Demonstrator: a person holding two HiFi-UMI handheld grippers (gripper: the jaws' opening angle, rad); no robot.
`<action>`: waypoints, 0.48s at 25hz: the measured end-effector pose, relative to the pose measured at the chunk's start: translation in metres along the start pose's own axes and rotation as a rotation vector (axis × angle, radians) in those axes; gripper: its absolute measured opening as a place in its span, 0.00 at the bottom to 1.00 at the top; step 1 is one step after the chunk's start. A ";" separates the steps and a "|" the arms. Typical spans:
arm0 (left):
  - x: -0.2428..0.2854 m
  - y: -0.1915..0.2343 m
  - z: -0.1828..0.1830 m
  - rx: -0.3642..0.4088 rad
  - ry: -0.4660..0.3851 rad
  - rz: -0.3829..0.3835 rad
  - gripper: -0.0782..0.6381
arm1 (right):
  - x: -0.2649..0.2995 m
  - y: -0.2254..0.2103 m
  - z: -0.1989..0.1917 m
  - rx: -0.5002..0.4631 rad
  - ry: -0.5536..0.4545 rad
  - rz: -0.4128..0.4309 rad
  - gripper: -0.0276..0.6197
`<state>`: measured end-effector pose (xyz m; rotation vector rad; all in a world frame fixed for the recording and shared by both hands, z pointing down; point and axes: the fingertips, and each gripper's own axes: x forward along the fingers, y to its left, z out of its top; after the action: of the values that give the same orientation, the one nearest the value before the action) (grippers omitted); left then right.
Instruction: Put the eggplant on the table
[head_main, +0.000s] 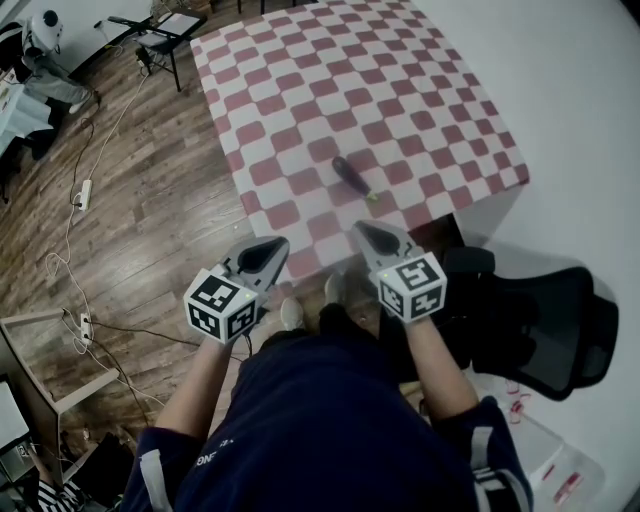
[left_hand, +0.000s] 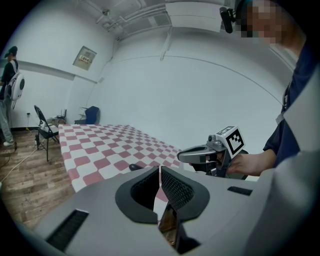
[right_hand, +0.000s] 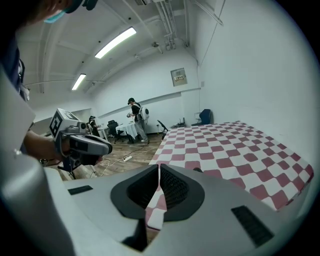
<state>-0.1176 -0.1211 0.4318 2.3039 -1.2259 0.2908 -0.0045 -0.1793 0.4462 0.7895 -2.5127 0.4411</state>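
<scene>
A dark purple eggplant (head_main: 352, 178) with a green stem lies on the red-and-white checked table (head_main: 400, 90), close to its near edge. Both grippers hover off the table's near edge, apart from the eggplant. My left gripper (head_main: 278, 243) is shut with nothing between its jaws, and its jaw tips meet in its own view (left_hand: 160, 172). My right gripper (head_main: 362, 229) is shut and empty too, pads together (right_hand: 159, 172). The eggplant (left_hand: 135, 167) peeks over the left jaws; in the right gripper view only a dark bit of it (right_hand: 198, 170) shows.
A black office chair (head_main: 540, 320) stands at my right beside the table's corner. A folding chair (head_main: 160, 35) is past the table's far left corner. Cables and a power strip (head_main: 84, 193) lie on the wooden floor at left. A person (right_hand: 135, 117) stands far off.
</scene>
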 end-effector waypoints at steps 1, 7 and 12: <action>0.000 -0.001 0.000 0.001 0.001 -0.002 0.16 | 0.000 0.001 -0.001 0.002 0.000 0.000 0.08; 0.001 -0.002 -0.001 0.001 0.003 -0.009 0.16 | 0.000 0.004 -0.001 0.006 -0.003 0.004 0.07; 0.002 -0.002 -0.001 0.000 0.003 -0.009 0.16 | 0.002 0.004 -0.004 -0.002 0.010 0.003 0.07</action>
<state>-0.1148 -0.1209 0.4331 2.3080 -1.2136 0.2906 -0.0065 -0.1752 0.4501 0.7814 -2.5044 0.4431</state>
